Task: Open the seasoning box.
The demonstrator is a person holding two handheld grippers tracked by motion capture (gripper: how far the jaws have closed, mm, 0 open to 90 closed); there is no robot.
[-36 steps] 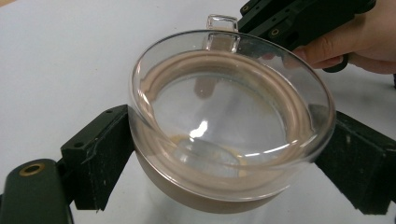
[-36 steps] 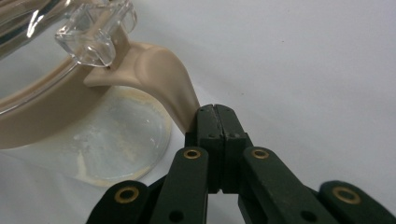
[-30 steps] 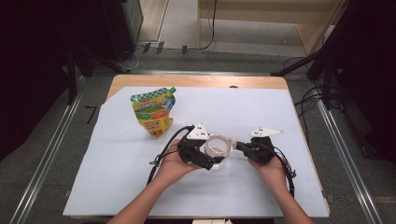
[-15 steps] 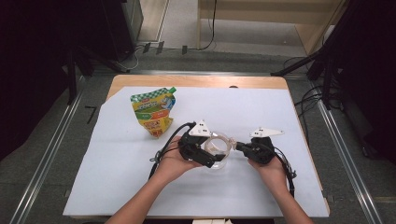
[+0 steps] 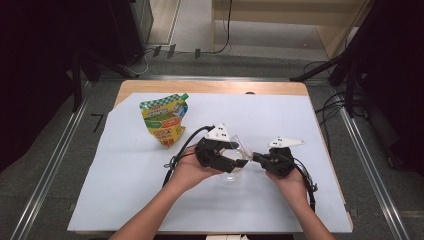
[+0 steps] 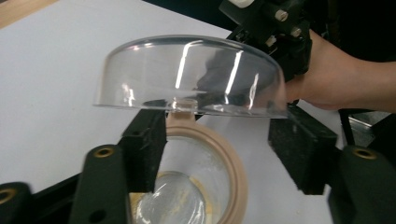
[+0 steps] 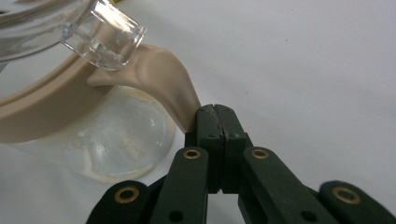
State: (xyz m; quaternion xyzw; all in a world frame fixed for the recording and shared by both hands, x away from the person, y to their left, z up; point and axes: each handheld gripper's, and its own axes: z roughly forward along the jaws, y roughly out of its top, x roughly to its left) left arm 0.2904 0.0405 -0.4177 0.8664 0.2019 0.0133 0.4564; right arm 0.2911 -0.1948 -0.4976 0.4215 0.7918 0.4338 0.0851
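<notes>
White sheeting covers the tabletop (image 5: 125, 200), where a printed refill pouch (image 5: 165, 121) stands well apart from the work, up to the left. Near the middle sits a clear glass jar (image 6: 187, 186) with a beige seal ring (image 6: 233, 163) round its mouth.

The right claw (image 7: 215, 114) is clenched on the ring's soft pull tab (image 7: 173, 88), pinning the jar in place. The left claw (image 6: 219, 140) has just been closing, with the clear domed lid (image 6: 187, 74) between its jaws. The lid hangs tilted just above the jar's mouth, but whether the pads already press on its rim I cannot tell.

The lid looks light, stiff and slick, likely brittle if dropped. Its flared rim is the best place for the pads, on opposite sides and with modest force. The tab is rubbery and gives, so it holds well but steadies only loosely.

Inside, the jar looks nearly empty, with a thin yellowish residue at the bottom.
</notes>
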